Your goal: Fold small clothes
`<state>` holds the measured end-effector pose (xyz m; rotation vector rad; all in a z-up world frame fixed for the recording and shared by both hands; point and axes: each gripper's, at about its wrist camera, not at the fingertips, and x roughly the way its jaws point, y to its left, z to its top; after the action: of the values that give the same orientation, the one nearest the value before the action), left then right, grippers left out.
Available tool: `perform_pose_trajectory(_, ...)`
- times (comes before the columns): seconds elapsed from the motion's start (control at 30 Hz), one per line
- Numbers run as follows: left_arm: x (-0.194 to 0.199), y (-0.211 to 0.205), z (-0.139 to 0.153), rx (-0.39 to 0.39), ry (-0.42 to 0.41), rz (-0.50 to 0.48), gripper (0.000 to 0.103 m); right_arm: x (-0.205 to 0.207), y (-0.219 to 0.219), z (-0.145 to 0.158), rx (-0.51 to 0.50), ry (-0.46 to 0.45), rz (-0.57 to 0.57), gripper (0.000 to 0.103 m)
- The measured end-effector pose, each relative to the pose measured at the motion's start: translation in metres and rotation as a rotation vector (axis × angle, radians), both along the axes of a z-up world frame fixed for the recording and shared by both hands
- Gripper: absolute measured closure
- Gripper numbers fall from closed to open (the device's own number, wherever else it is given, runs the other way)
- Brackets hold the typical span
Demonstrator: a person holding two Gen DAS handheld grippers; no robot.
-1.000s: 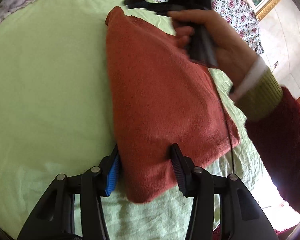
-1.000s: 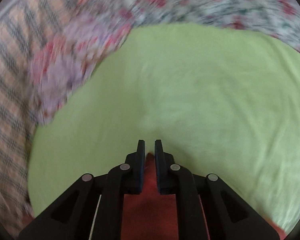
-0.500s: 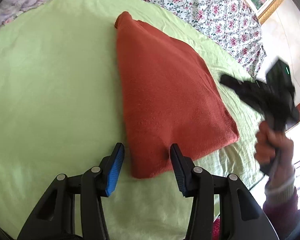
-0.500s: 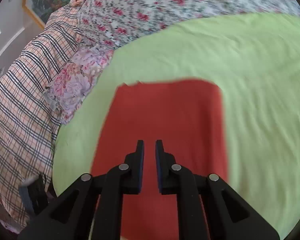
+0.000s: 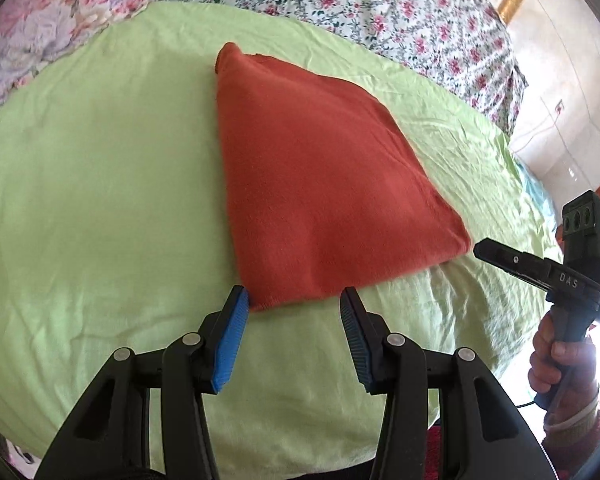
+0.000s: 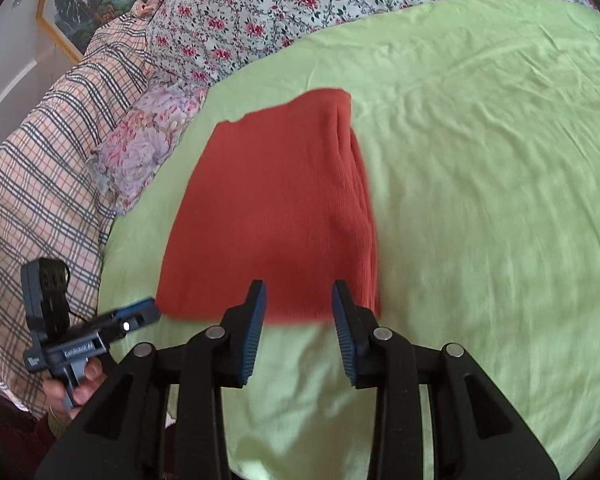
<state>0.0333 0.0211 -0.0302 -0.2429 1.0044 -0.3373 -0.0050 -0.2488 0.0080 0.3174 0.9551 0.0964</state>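
Far left in the right wrist view: checked orange-and-grey bedding (image 6: 40, 184) and a small pink floral pillow (image 6: 148, 144), heaped at the edge of the bed, clear of the work area. Below them, the left gripper (image 6: 140, 312) in a hand (image 6: 78, 384), angled toward the near left corner of the garment without touching it; jaws part open and empty, probably poised for the next pinch.

Centre: folded rust-red knitted garment (image 6: 268, 216), lying flat on the wrinkled pale green sheet (image 6: 480, 160), doubled edge along its right side, near hem toward both cameras. Spread on the plain sheet presumably so the edges read clearly and the cloth slides easily. Looks like one fold done, with another likely left to bring it down to a small packet.

In the left wrist view, same garment (image 5: 320, 184) just beyond the left gripper (image 5: 294, 306), its near corner level with the blue pad of the left finger (image 5: 230, 344) but not pinched.

Right: right gripper (image 6: 298, 300) over the near hem, jaws opening, nothing between them, pads off the cloth. Seen from the other side, right gripper (image 5: 484, 248) held by a hand (image 5: 556, 364), tip just beside the garment's right corner, apart from it. White flowered bedspread (image 5: 380, 12) across the far side.
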Motion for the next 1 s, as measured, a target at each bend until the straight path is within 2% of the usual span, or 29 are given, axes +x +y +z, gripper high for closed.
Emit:
perform_pose_trajectory(0.2, -0.008, -0.002, 0.000, 0.002, 0.006, -0.008, 0.056, -0.018, -0.001, -0.005, -0.005, -0.008, -0.015, 0.066)
perform_pose_trajectory(0.4, -0.007, 0.001, 0.007, 0.004, -0.007, 0.001, 0.055, -0.017, -0.007, -0.005, -0.009, -0.019, -0.046, 0.065)
perform_pose_trajectory(0.53, -0.009, 0.001, 0.010, 0.039, -0.013, 0.007, 0.051, -0.018, 0.003, -0.001, -0.053, -0.023, -0.019, 0.064)
perform_pose_trajectory(0.57, -0.010, 0.000, 0.010, 0.058, -0.013, 0.011, 0.044, -0.019, 0.007, 0.000, -0.070, -0.021, -0.006, 0.062)
perform_pose_trajectory(0.63, -0.011, -0.001, 0.010, 0.096, -0.018, 0.024, 0.031, -0.020, 0.015, 0.002, -0.116, -0.020, 0.022, 0.046)
perform_pose_trajectory(0.67, -0.012, -0.002, 0.010, 0.116, -0.022, 0.029, 0.025, -0.021, 0.020, 0.003, -0.136, -0.021, 0.033, 0.043)
perform_pose_trajectory(0.7, -0.013, -0.003, 0.011, 0.132, -0.027, 0.031, 0.023, -0.022, 0.022, 0.003, -0.150, -0.021, 0.043, 0.039)
perform_pose_trajectory(0.83, -0.019, -0.005, 0.013, 0.220, -0.051, 0.034, 0.021, -0.029, 0.035, 0.003, -0.232, -0.011, 0.085, 0.024)
perform_pose_trajectory(1.0, -0.030, -0.007, 0.015, 0.314, -0.060, 0.043, 0.019, -0.038, 0.038, 0.003, -0.260, 0.010, 0.106, 0.021)
